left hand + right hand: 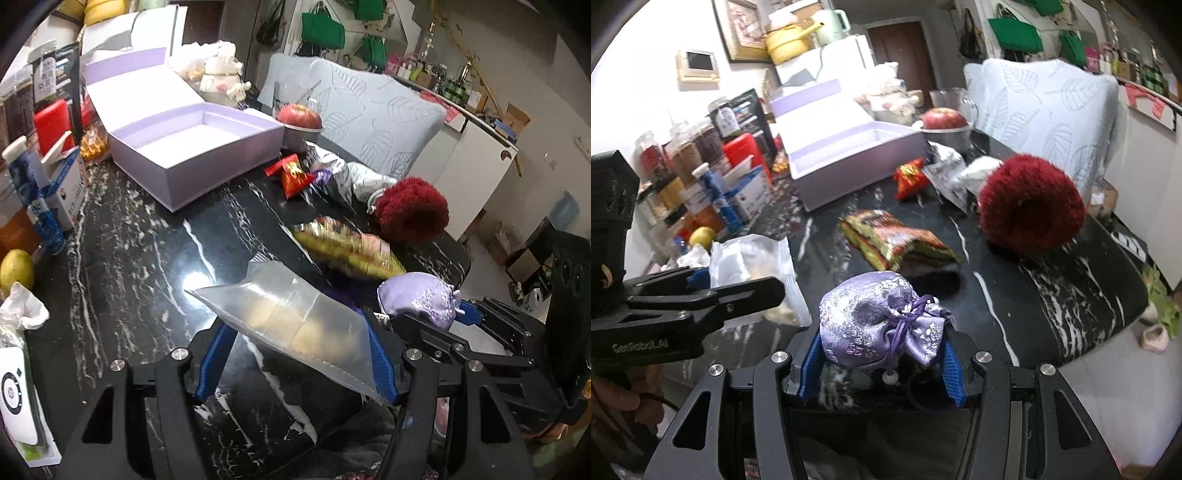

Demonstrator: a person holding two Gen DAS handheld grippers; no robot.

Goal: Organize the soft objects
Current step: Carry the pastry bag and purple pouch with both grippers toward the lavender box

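My left gripper (pixel 299 354) pinched a clear plastic bag of pale lumps (pixel 291 321) above the black marble table (pixel 140 266). My right gripper (pixel 881 354) clamped a lilac brocade drawstring pouch (pixel 879 317), raised near the table's front edge.

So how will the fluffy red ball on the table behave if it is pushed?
The fluffy red ball looks soft and probably light, so it should squash and slide easily. Its round shape may let it roll toward the table edge beside it.

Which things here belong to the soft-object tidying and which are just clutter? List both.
Job: clear plastic bag in left gripper; lilac pouch in right gripper; red fluffy item; brocade pouch; open lilac box.
Clutter: apple; jars; lemon.
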